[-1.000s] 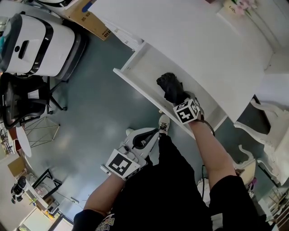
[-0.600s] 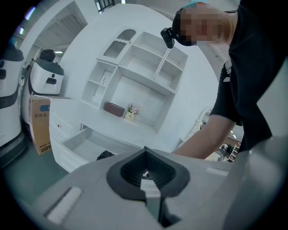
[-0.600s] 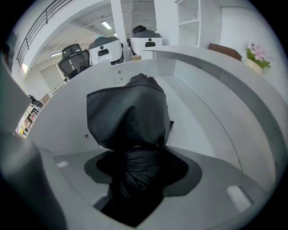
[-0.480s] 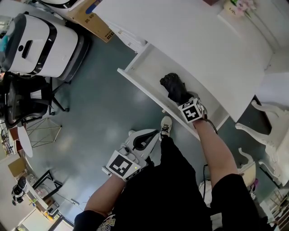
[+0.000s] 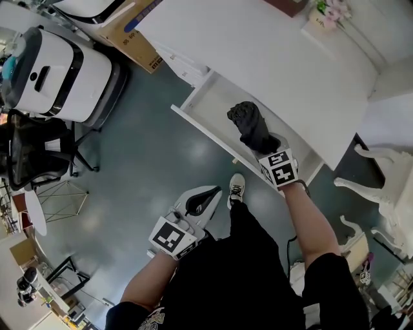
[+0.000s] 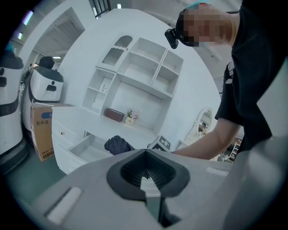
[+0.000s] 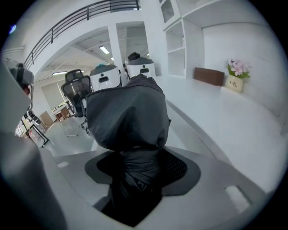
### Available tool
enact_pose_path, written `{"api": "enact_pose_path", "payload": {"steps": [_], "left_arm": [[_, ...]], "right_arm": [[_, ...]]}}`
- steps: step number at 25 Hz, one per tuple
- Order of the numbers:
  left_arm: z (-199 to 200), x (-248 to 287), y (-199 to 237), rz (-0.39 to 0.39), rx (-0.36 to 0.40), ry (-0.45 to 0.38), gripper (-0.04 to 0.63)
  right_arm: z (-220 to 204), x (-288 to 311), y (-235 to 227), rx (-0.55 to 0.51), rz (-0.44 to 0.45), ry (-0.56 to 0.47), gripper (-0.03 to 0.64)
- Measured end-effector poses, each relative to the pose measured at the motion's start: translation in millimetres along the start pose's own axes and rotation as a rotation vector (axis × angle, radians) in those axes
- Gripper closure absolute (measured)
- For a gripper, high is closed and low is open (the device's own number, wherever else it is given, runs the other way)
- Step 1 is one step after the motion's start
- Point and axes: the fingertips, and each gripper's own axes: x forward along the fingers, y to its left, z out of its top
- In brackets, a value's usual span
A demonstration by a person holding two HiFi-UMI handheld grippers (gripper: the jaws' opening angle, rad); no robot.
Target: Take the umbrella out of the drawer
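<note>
A folded black umbrella [image 5: 250,126] is lifted above the open white drawer [image 5: 213,106], with my right gripper [image 5: 270,147] shut on its lower end. In the right gripper view the umbrella [image 7: 128,121] fills the space between the jaws and points up and away. My left gripper [image 5: 201,201] hangs low over the floor, away from the drawer, its jaws closed together with nothing between them. In the left gripper view the umbrella [image 6: 116,144] shows small above the drawer [image 6: 83,150].
The drawer juts from a white desk [image 5: 258,51] bearing a small flower pot [image 5: 326,16] and a brown box [image 7: 209,75]. A white machine [image 5: 58,64], a cardboard box [image 5: 129,35] and a black office chair [image 5: 29,155] stand on the grey floor at the left.
My right gripper has lifted the umbrella up out of the drawer and drawn it slightly toward me. The left gripper has drifted a little lower.
</note>
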Motion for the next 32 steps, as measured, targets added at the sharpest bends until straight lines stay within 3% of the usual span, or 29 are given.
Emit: {"api": "enact_pose_path", "payload": {"steps": [10,15,23,32], "left_arm": [[22.0,-44.1,4.4,-0.013,0.032,-0.022,0.595],[34.6,-70.5,16.9,-0.022,0.052,-0.049,0.595],[54.1,-112.1,28.4,-0.062,0.068,-0.101,0.595],[55.2,-163.0,24.5,-0.133,0.104,-0.112,0.595]], "right_arm": [[87.8,-104.7,45.7,0.2,-0.033,-0.333,0.333],[117.8,-147.4,86.9,0.242,-0.036,-0.449,0.333],[138.7,-195.3,162.8,0.321,0.001,-0.564,0.333],[124.8,-214.0,240.0,0.379,-0.015,-0.602,0.331]]}}
